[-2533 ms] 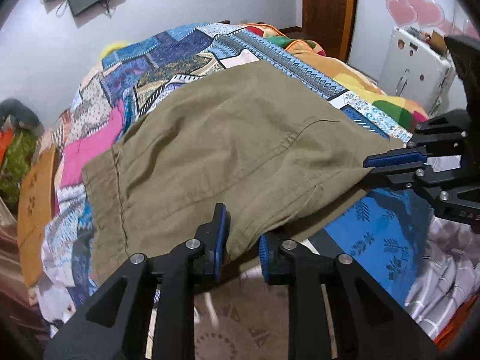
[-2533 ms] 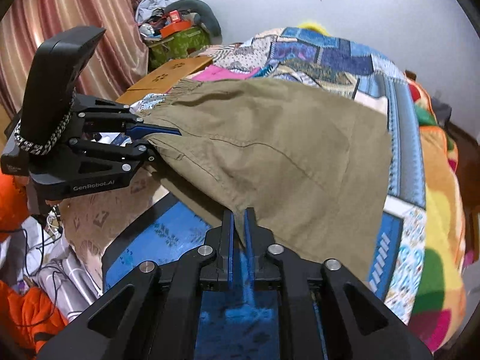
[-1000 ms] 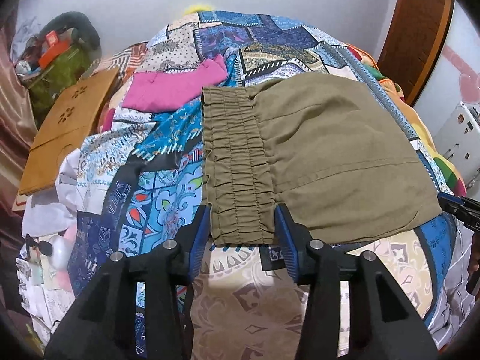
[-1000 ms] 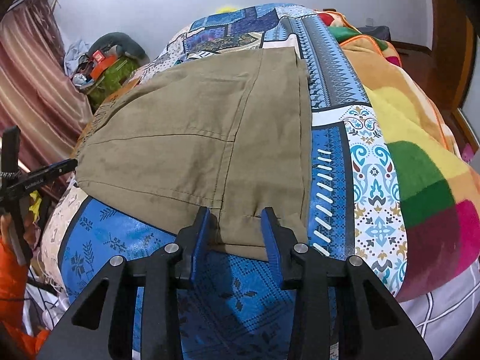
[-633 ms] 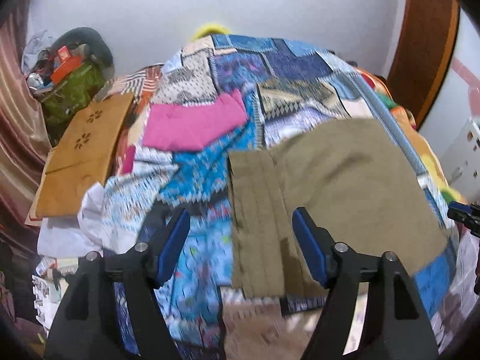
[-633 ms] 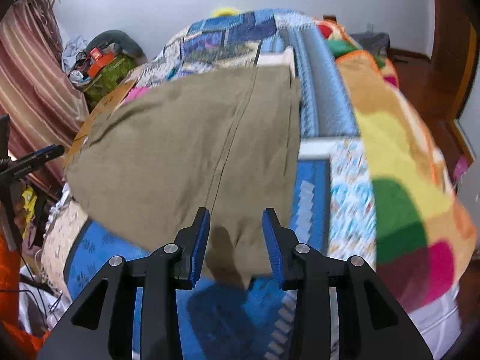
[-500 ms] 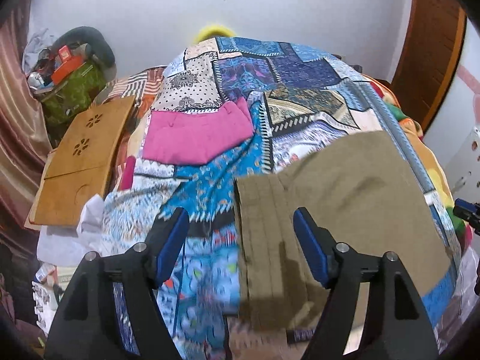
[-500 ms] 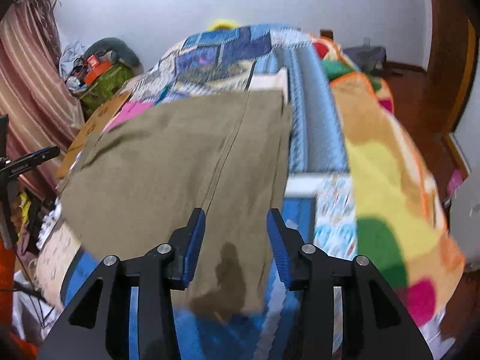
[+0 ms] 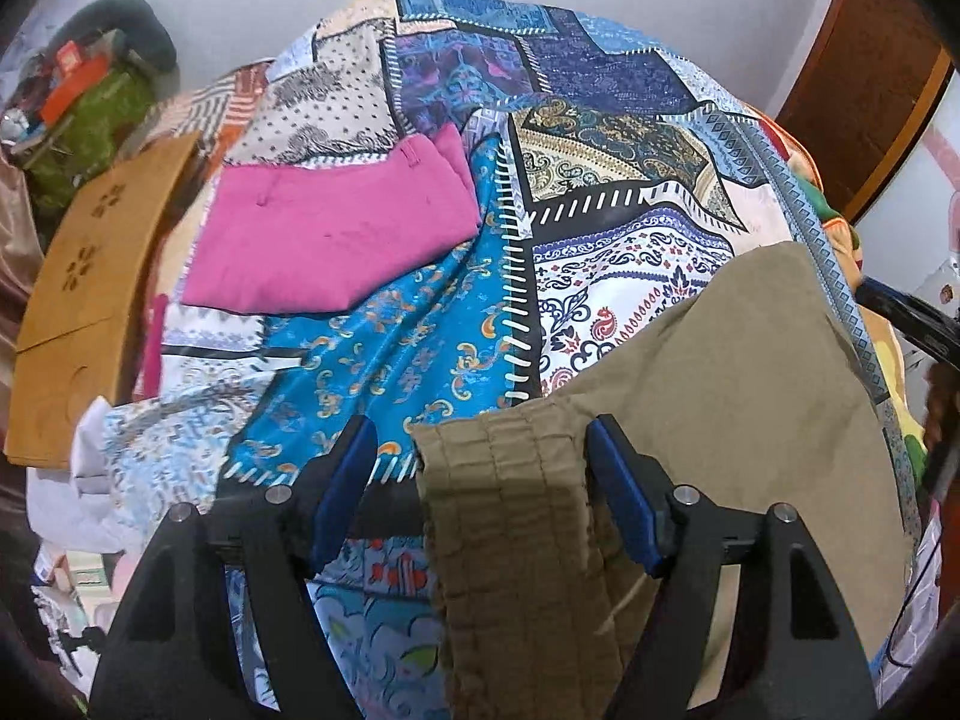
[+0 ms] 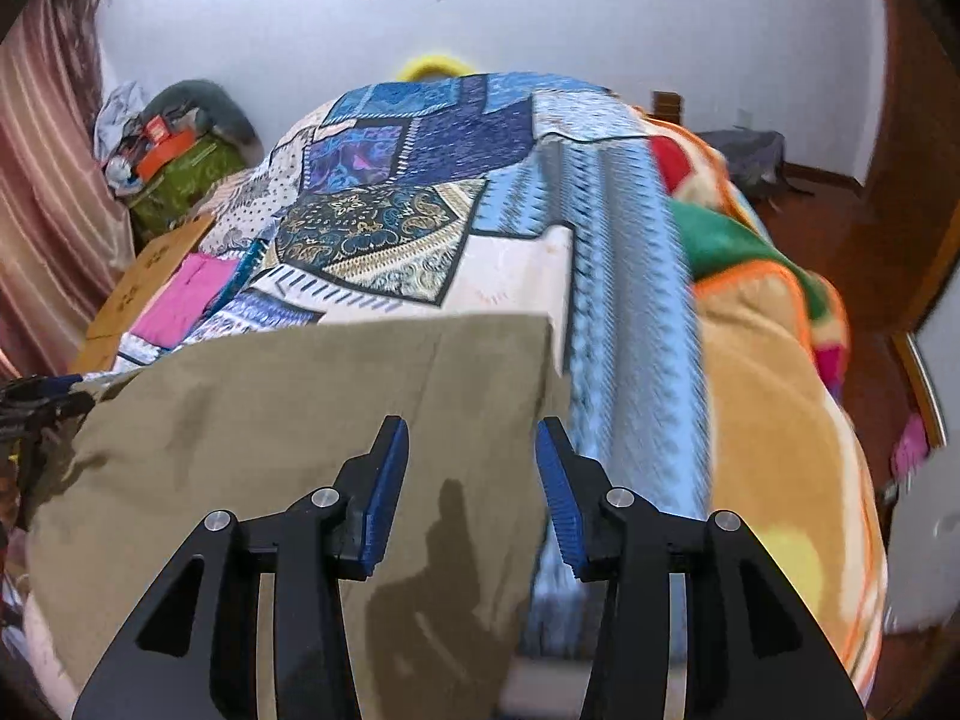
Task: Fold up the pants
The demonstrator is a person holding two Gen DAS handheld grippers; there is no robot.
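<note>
The olive pants (image 9: 708, 396) lie folded flat on the patchwork bedspread (image 9: 456, 312). Their gathered waistband (image 9: 510, 516) points toward the left wrist camera. My left gripper (image 9: 480, 480) is open and empty, hovering over the waistband end. In the right wrist view the pants (image 10: 288, 408) fill the lower left, and my right gripper (image 10: 471, 480) is open and empty above their right edge. The left gripper shows blurred at the left edge of the right wrist view (image 10: 36, 402).
A folded pink garment (image 9: 324, 240) lies further up the bed on the left. A brown wooden board (image 9: 78, 288) leans beside the bed's left side. A colourful blanket (image 10: 768, 372) covers the bed's right side. Cluttered bags (image 10: 174, 162) stand by the far wall.
Both grippers let go of the pants, opened wide and pulled up and away. The pants stay folded on the bed. The views now tilt further up the bed.
</note>
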